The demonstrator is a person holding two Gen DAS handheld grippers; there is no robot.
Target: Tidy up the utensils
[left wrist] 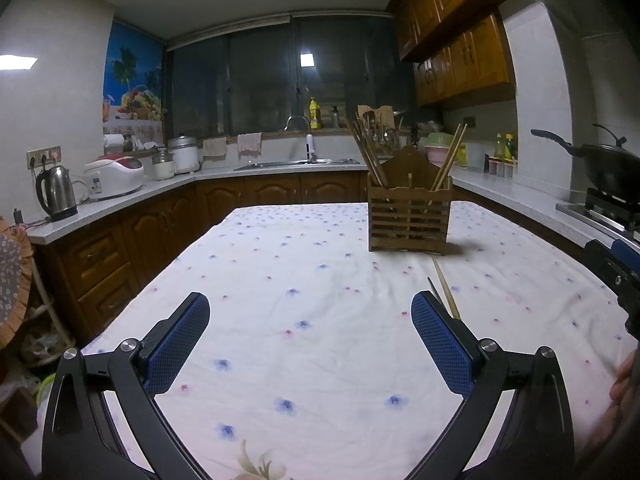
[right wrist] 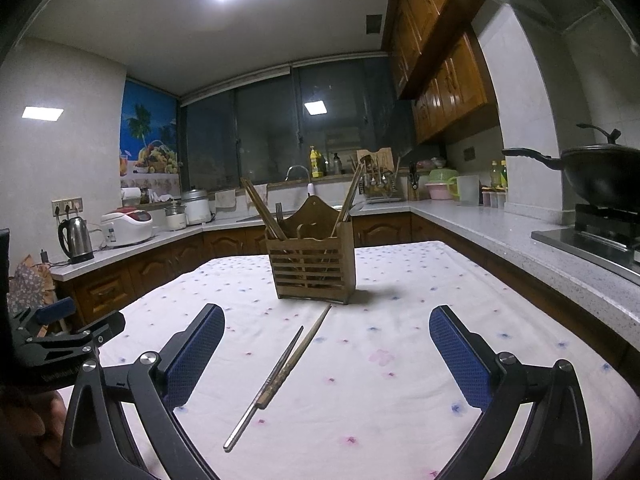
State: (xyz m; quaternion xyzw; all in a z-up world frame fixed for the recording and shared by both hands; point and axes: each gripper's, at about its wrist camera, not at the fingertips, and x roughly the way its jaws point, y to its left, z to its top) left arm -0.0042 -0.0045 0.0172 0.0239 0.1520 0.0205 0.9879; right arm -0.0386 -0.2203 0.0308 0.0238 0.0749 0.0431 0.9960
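Note:
A slatted wooden utensil holder (left wrist: 409,216) stands on the floral tablecloth (left wrist: 304,280), with several chopsticks leaning out of both compartments; it also shows in the right wrist view (right wrist: 312,268). Two loose chopsticks lie on the cloth in front of it: a metal one (right wrist: 264,388) and a wooden one (right wrist: 298,354). In the left wrist view they (left wrist: 446,292) are partly hidden behind the right finger. My left gripper (left wrist: 310,344) is open and empty above the cloth. My right gripper (right wrist: 326,356) is open and empty, with the loose chopsticks between its fingers' lines.
Kitchen counters wrap around the table: a kettle (left wrist: 56,192) and rice cooker (left wrist: 114,178) at left, a sink (left wrist: 300,164) at the back, a black wok (right wrist: 600,176) on the stove at right. The other gripper shows at the edges of each view.

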